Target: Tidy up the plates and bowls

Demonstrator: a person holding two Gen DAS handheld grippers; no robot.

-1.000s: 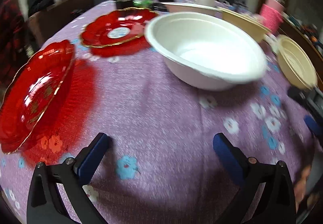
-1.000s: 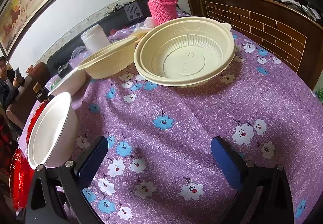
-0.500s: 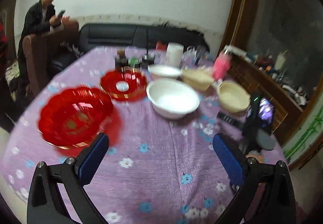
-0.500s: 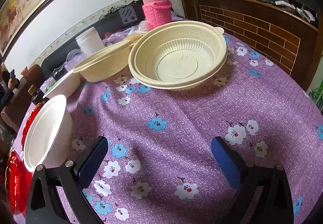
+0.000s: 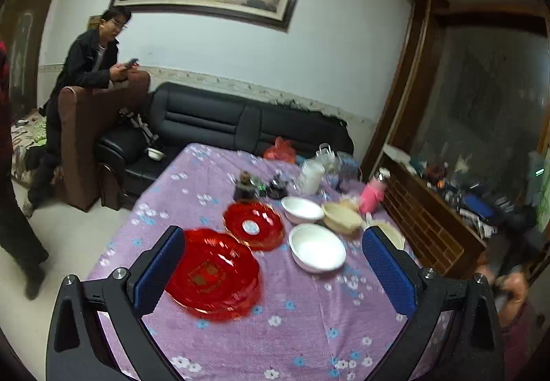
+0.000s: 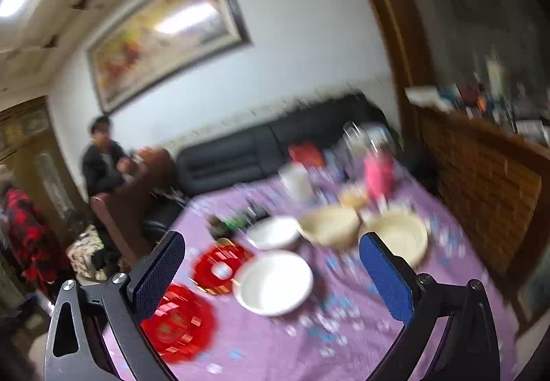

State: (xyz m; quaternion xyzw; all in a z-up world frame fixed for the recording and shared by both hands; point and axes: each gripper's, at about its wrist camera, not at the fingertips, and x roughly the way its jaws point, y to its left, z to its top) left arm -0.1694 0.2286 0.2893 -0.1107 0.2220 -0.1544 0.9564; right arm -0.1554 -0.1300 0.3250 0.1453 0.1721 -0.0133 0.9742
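Hovering high above the counter [image 5: 309, 329], left gripper [image 5: 273, 272] and right gripper [image 6: 271, 278] both spread wide, holding nothing. Lying unstacked: red plates [image 5: 213, 272] near left, white bowls [image 5: 317, 251] mid-counter, cream bowls [image 6: 395, 236] far right, probably awaiting sorting.

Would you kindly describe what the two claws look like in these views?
Both match: the left claw and right claw each have a black angular frame with silver screw heads, and two flat fingers faced with dimpled blue pads. No cables or markings show.
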